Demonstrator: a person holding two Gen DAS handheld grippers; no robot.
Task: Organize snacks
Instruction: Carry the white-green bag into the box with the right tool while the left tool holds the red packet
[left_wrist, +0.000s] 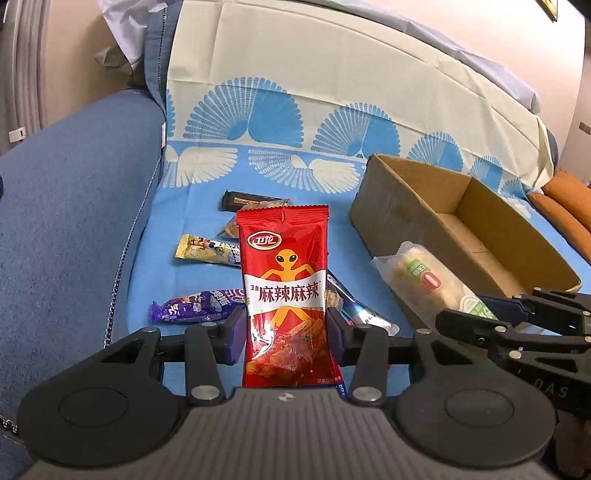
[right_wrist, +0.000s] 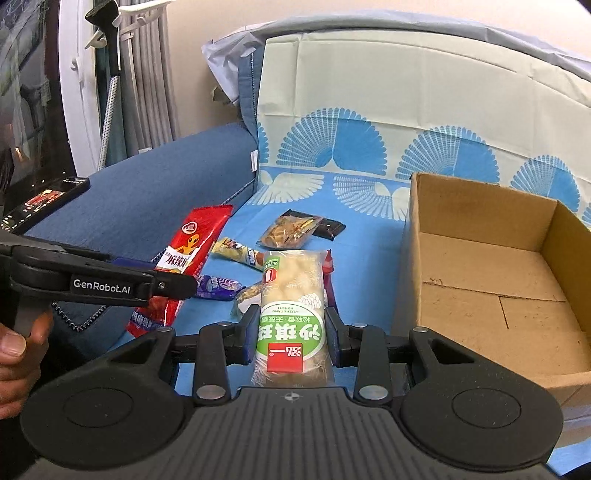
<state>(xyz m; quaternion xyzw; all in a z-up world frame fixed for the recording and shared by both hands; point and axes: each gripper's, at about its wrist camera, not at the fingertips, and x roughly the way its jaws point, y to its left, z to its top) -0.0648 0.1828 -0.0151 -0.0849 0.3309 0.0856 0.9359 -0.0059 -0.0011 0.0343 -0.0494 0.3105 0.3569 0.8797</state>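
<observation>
Left claw (left_wrist: 286, 334) clenched on a red spicy-snack packet (left_wrist: 284, 280), held upright at centre frame, pads pinching its lower half. Right claw (right_wrist: 291, 332) clenched on a clear-wrapped pastry bar (right_wrist: 291, 314) with a green label, likewise at centre frame. Cardboard box (right_wrist: 480, 218) open and bare inside, at right of the right wrist view, resting on the blue patterned sofa cover (left_wrist: 192, 206). Loose on that cover at mid-left of the left view: a purple wrapper (left_wrist: 195, 306), a yellow packet (left_wrist: 207, 251), a dark bar (left_wrist: 247, 201). Likely risks from here: both packets slippery and soft, so a tilt over the box could let one slide out short of the rim; both claws converging on one narrow opening could knock together, or clip the near box wall and shove the light box across the soft cover. Only the right wrist view reveals the whole box floor, a hand (right_wrist: 18, 343) on the left claw's handle at lower left, and a clear bag of brown snacks (right_wrist: 288, 230). Only the left view reveals the red packet's full printed front and orange cushions (left_wrist: 569, 206) at the right edge.
</observation>
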